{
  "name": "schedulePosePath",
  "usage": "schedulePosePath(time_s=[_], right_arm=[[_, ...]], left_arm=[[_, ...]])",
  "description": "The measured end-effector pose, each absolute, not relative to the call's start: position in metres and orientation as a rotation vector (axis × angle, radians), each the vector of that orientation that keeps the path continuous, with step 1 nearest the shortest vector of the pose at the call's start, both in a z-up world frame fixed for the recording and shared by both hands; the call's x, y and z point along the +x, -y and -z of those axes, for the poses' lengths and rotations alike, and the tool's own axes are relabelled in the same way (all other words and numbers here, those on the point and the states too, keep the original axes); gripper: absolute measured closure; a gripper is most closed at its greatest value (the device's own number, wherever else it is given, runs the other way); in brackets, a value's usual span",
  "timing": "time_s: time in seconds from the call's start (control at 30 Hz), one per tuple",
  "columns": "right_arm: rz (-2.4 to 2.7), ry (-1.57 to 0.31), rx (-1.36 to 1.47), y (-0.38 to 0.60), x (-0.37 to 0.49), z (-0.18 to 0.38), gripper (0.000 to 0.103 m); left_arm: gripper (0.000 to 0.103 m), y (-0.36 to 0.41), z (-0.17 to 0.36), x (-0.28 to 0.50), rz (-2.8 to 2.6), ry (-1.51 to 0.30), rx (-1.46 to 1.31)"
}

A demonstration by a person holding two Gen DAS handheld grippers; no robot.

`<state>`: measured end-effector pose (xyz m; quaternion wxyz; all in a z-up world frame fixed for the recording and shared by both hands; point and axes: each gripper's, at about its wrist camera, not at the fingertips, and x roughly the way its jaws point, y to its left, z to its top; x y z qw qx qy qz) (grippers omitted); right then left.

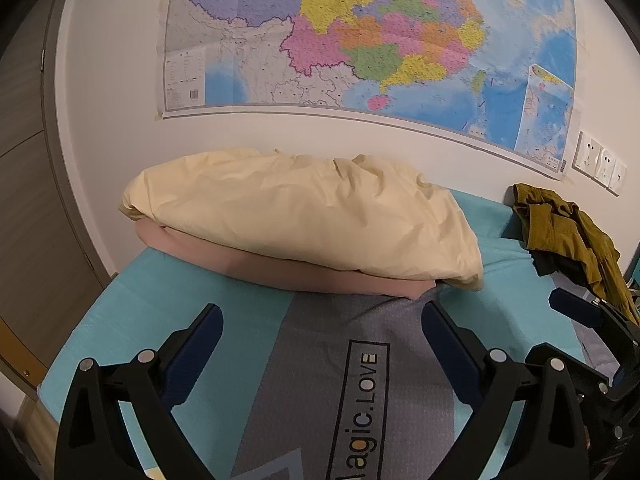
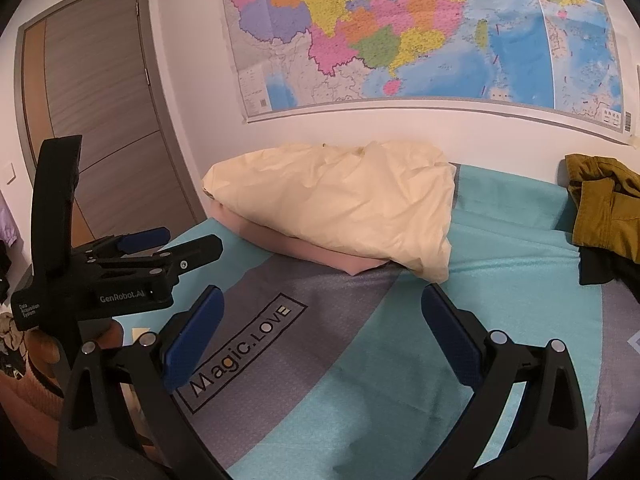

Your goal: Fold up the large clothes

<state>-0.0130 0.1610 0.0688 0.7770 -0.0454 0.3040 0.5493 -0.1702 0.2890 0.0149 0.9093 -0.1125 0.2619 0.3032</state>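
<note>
Matt crinkled cream cloth garment (image 1: 300, 216)

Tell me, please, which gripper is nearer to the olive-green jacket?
Right. The right gripper hovers open with the olive-green jacket just beyond its right finger; the left gripper sits farther left, facing the cream bundle.

Lighting: warm, even indoor, moderately dim | Shadows: soft, under folded cream garment (image 1: 304, 216) | Glare: none | Focus: sharp centre | Edges: strong fisheye bending, dark corner vignette
</note>
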Motion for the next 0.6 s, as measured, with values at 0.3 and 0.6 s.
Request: schedulePosePath(time_s=[0.3, 0.6], right_arm=[[-1.189, -0.661, -0.099, -0.1607, -0.0131, -0.0686, 0.006], [-1.186, -0.666, -0.092, -0.1607, -0.013, -0.0689, 0.006]], left_arm=[[0.007, -0.2859, -0.0138, -0.1699, -0.624, -0.541, -0.228], [0.007, -0.2857, -0.0124, -0.1688, -0.617, -0.546, -0.226]])
